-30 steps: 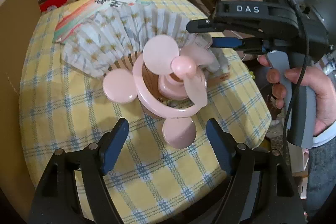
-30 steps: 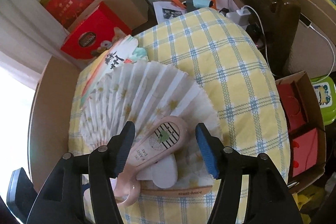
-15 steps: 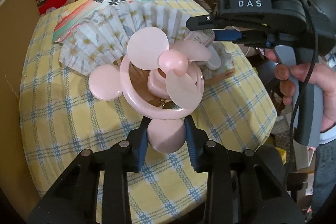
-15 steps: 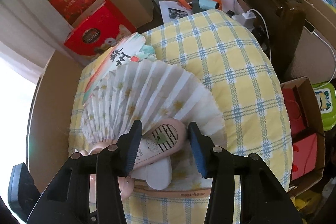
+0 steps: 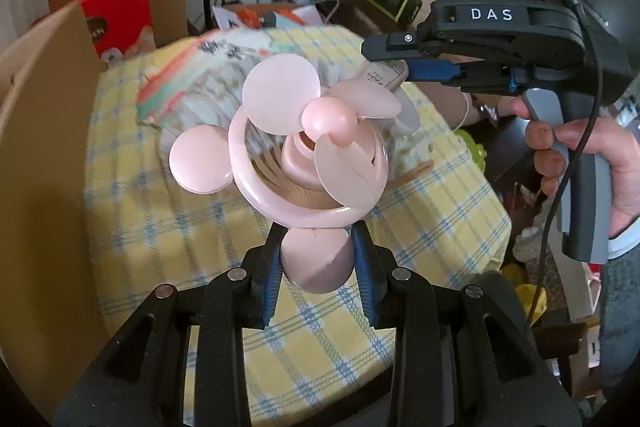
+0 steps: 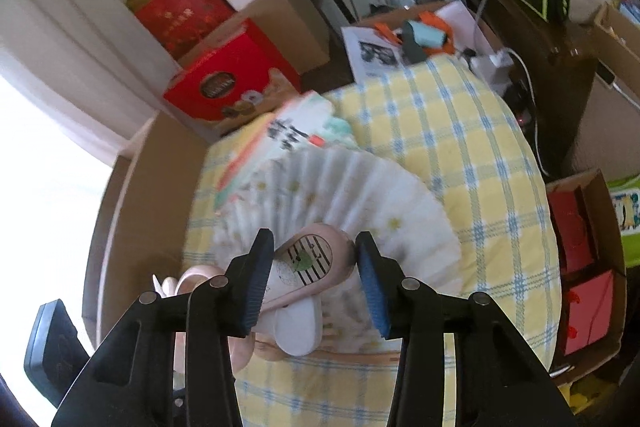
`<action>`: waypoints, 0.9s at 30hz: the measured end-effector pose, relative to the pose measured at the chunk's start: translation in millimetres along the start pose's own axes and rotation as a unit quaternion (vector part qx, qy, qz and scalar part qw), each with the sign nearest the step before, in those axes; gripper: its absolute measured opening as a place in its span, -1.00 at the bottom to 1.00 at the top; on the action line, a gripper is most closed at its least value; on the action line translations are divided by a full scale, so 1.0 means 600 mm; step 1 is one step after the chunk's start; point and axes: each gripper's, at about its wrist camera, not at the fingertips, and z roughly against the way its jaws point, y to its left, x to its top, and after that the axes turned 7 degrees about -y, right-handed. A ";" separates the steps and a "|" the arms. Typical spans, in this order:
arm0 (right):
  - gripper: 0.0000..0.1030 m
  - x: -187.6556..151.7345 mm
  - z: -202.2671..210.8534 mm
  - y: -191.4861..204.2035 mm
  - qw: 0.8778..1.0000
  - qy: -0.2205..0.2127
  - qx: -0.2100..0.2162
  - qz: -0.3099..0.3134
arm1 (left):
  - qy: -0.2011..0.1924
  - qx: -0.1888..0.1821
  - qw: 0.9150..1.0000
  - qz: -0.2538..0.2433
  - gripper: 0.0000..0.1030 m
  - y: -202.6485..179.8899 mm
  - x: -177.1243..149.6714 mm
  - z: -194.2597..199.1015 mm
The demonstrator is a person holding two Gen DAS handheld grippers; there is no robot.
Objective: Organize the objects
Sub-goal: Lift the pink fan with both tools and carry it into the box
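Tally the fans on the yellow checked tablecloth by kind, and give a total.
Pink handheld electric fan: 1
Pleated folding paper fan: 1
Flat printed fan with black characters: 1
Total: 3

The left tool [image 5: 316, 259] clamps the pink fan [image 5: 308, 147] by its ear above the checkered cloth [image 5: 168, 227].

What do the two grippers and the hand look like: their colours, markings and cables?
Both grippers are black plastic with blue pads and silver screws. The left gripper shows this plainly. The right gripper bears white letters "DAS", a green light, a grey handle and a black cable. The bare hand has a white cuff.
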 end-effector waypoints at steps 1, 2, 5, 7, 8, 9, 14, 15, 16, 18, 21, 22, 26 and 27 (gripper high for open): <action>-0.17 0.004 0.004 0.011 1.000 -0.002 0.003 0.005 | -0.003 0.000 1.000 0.000 -0.41 0.002 0.002 0.007; -0.17 0.007 0.008 0.022 1.000 -0.004 0.006 0.011 | -0.008 0.001 1.000 0.002 -0.41 0.005 0.005 0.019; -0.17 0.015 0.016 0.057 0.999 -0.009 0.019 0.025 | -0.022 0.006 1.000 0.004 -0.41 0.015 0.011 0.053; -0.17 0.020 0.018 0.082 0.999 -0.010 0.030 0.034 | -0.032 0.011 0.999 0.005 -0.41 0.023 0.013 0.080; -0.17 0.022 0.017 0.092 0.999 -0.010 0.034 0.037 | -0.036 0.013 0.999 0.005 -0.41 0.027 0.016 0.090; -0.17 0.025 0.016 0.107 0.998 -0.010 0.040 0.040 | -0.040 0.015 0.999 0.006 -0.41 0.032 0.022 0.098; -0.17 0.028 0.010 0.169 0.996 -0.010 0.073 0.051 | -0.059 0.034 0.998 -0.002 -0.41 0.062 0.026 0.159; -0.17 0.028 0.006 0.183 0.995 -0.010 0.078 0.055 | -0.063 0.038 0.997 0.001 -0.41 0.074 0.025 0.172; -0.17 0.029 -0.001 0.203 0.994 -0.007 0.086 0.062 | -0.064 0.040 0.997 0.004 -0.41 0.081 0.024 0.179; -0.17 0.026 -0.012 0.231 0.993 -0.001 0.096 0.069 | -0.067 0.048 0.996 0.013 -0.41 0.107 0.018 0.201; -0.17 0.017 -0.036 0.286 0.990 0.014 0.110 0.090 | -0.067 0.065 0.995 0.022 -0.41 0.144 0.004 0.233; -0.17 0.012 -0.045 0.310 0.988 0.020 0.116 0.100 | -0.067 0.069 0.995 0.025 -0.41 0.156 -0.002 0.242; -0.17 -0.006 -0.073 0.382 0.983 0.034 0.125 0.132 | -0.064 0.080 0.994 0.040 -0.41 0.212 -0.027 0.276; -0.17 -0.011 -0.080 0.397 0.981 0.037 0.127 0.139 | -0.064 0.082 0.994 0.043 -0.41 0.219 -0.035 0.281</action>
